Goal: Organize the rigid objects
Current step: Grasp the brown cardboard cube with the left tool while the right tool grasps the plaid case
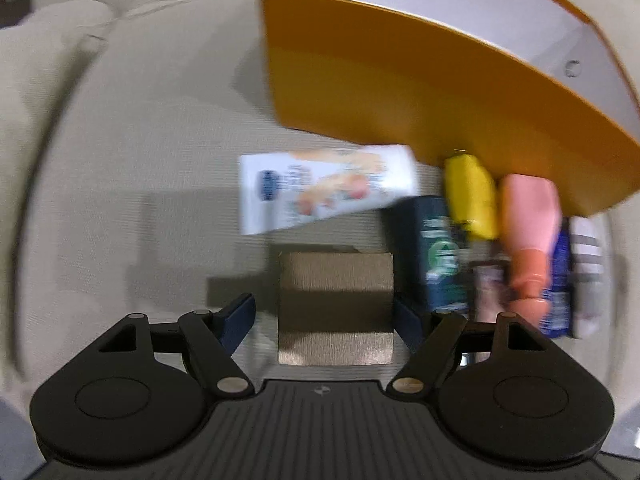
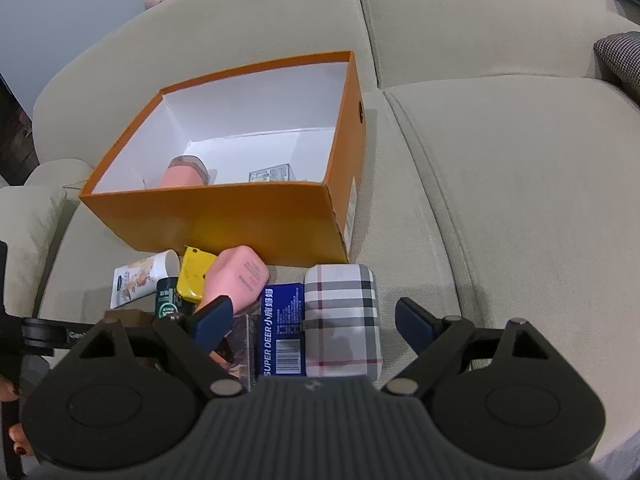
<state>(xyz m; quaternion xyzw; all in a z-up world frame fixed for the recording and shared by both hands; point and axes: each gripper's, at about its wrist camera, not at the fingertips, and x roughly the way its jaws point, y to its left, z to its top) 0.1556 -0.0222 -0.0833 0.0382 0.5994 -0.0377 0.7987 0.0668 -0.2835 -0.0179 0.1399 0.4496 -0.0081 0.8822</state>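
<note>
So there's a beige sofa (image 2: 500,184) with an open orange box (image 2: 224,216) sitting on the seat cushion, white inside. A pink bottle (image 2: 182,174) and a small clear packet (image 2: 270,176) already lie in the box, down at the near wall.

The rest of the stuff is piled on the cushion right in front of the box: a white tube (image 2: 136,278) with a fruity print on the far left, a dark green box (image 2: 168,300) next to it, a yellow thing (image 2: 194,276) touching the orange wall, and a second pink bottle (image 2: 236,278) leaning across the heap. Then a blue "SUPER DEER" box (image 2: 282,328) and, pressed against its side, a plaid case (image 2: 344,316) — grey, white and red checks.

The right gripper (image 2: 314,316) hovers over that plaid case with its jaws spread wide, one finger either side, not touching it as far as I can see.

The left gripper (image 1: 324,320) points steeply down at a flat brownish box (image 1: 336,308) lying on the cushion, jaws wide apart too, the box sitting between the fingertips — nothing clamped. That view is pretty blurry.

At the lower left edge of the right view you can see a person's fingers (image 2: 16,444) with dark red nail polish.
</note>
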